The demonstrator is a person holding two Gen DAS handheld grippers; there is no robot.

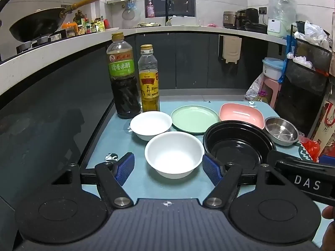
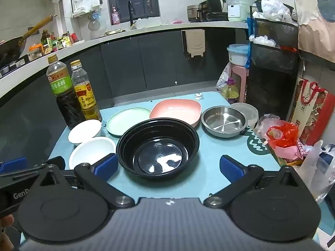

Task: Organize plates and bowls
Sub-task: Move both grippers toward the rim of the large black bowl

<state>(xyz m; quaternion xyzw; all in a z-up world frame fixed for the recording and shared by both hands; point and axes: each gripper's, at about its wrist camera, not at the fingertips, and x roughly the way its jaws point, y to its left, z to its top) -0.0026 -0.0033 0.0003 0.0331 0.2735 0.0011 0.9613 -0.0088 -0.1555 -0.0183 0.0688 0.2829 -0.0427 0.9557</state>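
On the blue mat (image 1: 159,186) stand a near white bowl (image 1: 174,153), a second white bowl (image 1: 150,125) behind it, a green plate (image 1: 194,116), a pink square dish (image 1: 241,112), a black bowl (image 1: 238,144) and a steel dish (image 1: 281,130). My left gripper (image 1: 168,170) is open, hovering just in front of the near white bowl, touching nothing. My right gripper (image 2: 167,167) is open too, its blue pads either side of the black bowl (image 2: 158,148), above the mat. The right view also shows the steel dish (image 2: 224,121), pink dish (image 2: 178,109) and green plate (image 2: 127,120).
Two sauce bottles (image 1: 125,77) stand at the mat's far left corner. A clear plastic tub (image 2: 248,110) and bags (image 2: 282,133) crowd the right edge. A dark glass panel (image 1: 41,115) borders the left. A kitchen counter (image 1: 167,30) runs behind.
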